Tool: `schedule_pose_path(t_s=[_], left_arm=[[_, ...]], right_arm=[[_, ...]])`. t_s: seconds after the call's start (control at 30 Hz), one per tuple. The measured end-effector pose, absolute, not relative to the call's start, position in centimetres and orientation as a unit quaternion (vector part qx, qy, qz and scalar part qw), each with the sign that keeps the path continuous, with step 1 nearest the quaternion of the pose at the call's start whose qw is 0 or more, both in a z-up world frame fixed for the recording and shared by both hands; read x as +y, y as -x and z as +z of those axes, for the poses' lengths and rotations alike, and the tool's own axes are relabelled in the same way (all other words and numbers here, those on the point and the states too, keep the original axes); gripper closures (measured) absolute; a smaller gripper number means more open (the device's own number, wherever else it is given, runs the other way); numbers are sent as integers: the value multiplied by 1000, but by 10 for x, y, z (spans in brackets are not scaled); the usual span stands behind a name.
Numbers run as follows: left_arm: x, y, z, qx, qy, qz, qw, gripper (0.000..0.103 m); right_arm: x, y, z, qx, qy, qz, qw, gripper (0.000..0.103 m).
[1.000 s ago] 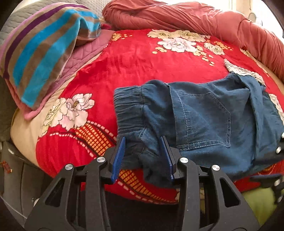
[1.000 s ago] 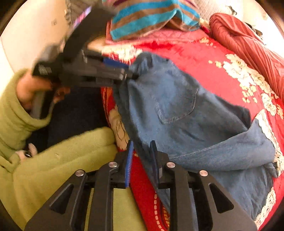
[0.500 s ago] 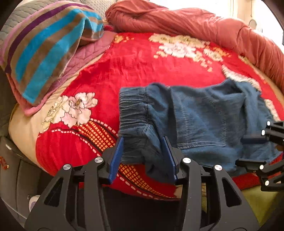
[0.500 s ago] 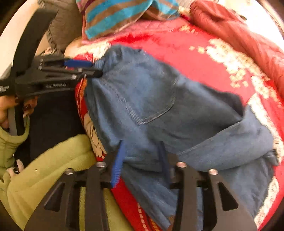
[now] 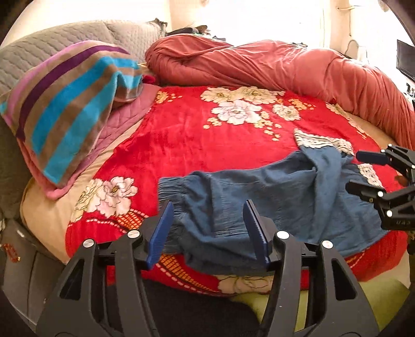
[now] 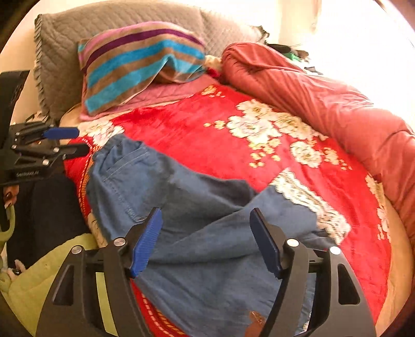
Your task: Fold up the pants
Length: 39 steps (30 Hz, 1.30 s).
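The blue denim pants (image 5: pixel 264 197) lie rumpled on the red floral blanket (image 5: pixel 202 140) near the bed's front edge, elastic waistband to the left. My left gripper (image 5: pixel 208 228) is open, its jaws wide apart just above the waistband, holding nothing. My right gripper (image 6: pixel 205 241) is open over the folded leg part of the pants (image 6: pixel 197 228). The right gripper also shows at the right edge of the left wrist view (image 5: pixel 363 171); the left gripper shows at the left edge of the right wrist view (image 6: pixel 70 141).
A striped towel on a pink pillow (image 5: pixel 64 109) lies at the head of the bed. A rolled reddish quilt (image 5: pixel 285 70) runs along the far side. A grey quilted headboard cover (image 6: pixel 109 23) is behind. My green sleeve (image 6: pixel 39 280) is at lower left.
Both grippers have opened and let go of the pants, then pulled back and risen. The pants now rest on the blanket.
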<state>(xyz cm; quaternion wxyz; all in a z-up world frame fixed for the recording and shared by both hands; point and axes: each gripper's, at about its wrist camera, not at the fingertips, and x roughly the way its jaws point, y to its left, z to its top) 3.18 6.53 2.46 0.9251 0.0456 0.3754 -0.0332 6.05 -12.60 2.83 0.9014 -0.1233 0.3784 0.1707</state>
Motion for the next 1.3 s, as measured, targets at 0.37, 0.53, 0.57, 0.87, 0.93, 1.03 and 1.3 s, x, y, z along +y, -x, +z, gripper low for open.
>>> schedule_pose_path(t_s=[0.37,0.53,0.57,0.87,0.93,1.03,1.3], left_arm=[[14,-48,19,392,-63,-89,913,45],[-9,-57,6,412,-71,-117,901,43],[-13,-60,3,416,-72,-122,898,43],[-52,-81,-30,460,-69,-174,868,42],[-60,-86,-38,470,-60,-189,860,42],[-68,-93,-49,486,-43,-204,848,42],[-98,-87,-70,498,-53,-244,830,89]], right_arm=[[-161,-64,40,360,119,130,916,33],[-178,-73,36,362,118,108,918,33],[-182,-76,35,363,118,105,918,33],[-207,-114,18,384,107,78,914,33],[-215,-131,13,396,95,72,910,33],[-221,-156,4,419,74,68,903,33],[-208,-243,-41,493,9,69,868,33]])
